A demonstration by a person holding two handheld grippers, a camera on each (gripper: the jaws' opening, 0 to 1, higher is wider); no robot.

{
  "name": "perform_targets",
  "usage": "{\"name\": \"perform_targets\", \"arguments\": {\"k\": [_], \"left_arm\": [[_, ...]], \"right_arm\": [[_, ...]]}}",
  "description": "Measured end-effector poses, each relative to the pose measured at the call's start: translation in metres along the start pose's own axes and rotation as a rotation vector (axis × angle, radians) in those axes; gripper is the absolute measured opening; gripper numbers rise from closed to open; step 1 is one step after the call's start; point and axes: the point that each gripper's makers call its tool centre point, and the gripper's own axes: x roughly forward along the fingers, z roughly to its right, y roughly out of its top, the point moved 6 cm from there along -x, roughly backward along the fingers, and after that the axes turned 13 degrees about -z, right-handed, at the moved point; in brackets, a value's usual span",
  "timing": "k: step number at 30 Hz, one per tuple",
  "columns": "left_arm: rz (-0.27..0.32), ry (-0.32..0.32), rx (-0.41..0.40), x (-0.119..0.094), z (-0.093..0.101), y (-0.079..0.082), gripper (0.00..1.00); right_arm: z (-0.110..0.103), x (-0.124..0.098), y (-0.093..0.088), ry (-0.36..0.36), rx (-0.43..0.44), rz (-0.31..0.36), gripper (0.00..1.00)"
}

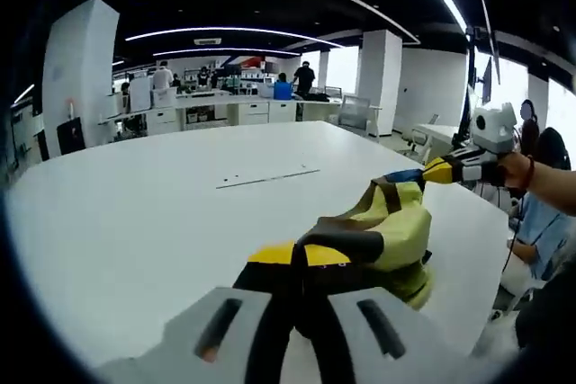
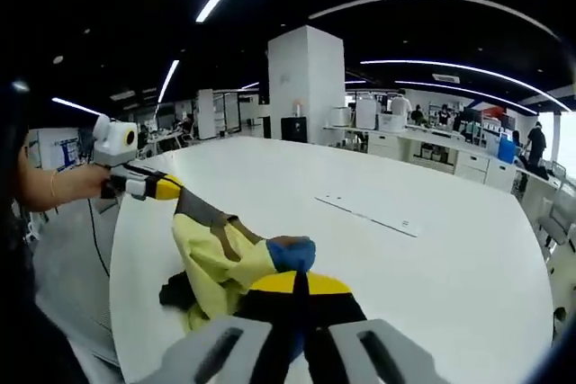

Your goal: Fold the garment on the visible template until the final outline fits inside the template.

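Both grippers are closed on the garment point(image 1: 382, 231): your left gripper point(image 1: 301, 267) pinches it at the bottom centre of its view, and the right gripper point(image 2: 297, 299) does the same. The cloth hangs bunched between them, above the table point(image 1: 135, 213). Pull your hands apart and lay it flat; the thin line point(image 1: 267, 177) is perhaps the template.

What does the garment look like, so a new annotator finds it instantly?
Find the big white table. Near its edge, strung between the left gripper and the right gripper, is the garment: a crumpled pale yellow cloth with dark brown trim and a blue patch, the one soft, coloured thing on the white top.
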Motion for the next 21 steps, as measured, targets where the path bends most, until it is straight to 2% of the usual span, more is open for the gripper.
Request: {"name": "perform_targets", "arguments": {"k": [5,13,16,21], "left_arm": [[0.011,0.024,0.019,0.003,-0.008,0.016,0.0],[0.088,0.037,0.042,0.014,-0.03,0.061,0.0],[0.101,0.048,0.028,0.023,-0.041,0.072,0.0],[0.078,0.071,0.004,0.047,-0.056,0.08,0.0]], "right_arm": [[0.014,-0.007,0.018,-0.046,-0.019,0.016,0.0],[0.035,-0.007,0.043,-0.091,0.002,0.07,0.0],[0.047,-0.005,0.05,-0.119,0.025,0.083,0.0],[0.066,0.007,0.058,-0.138,0.088,0.096,0.0]]}}
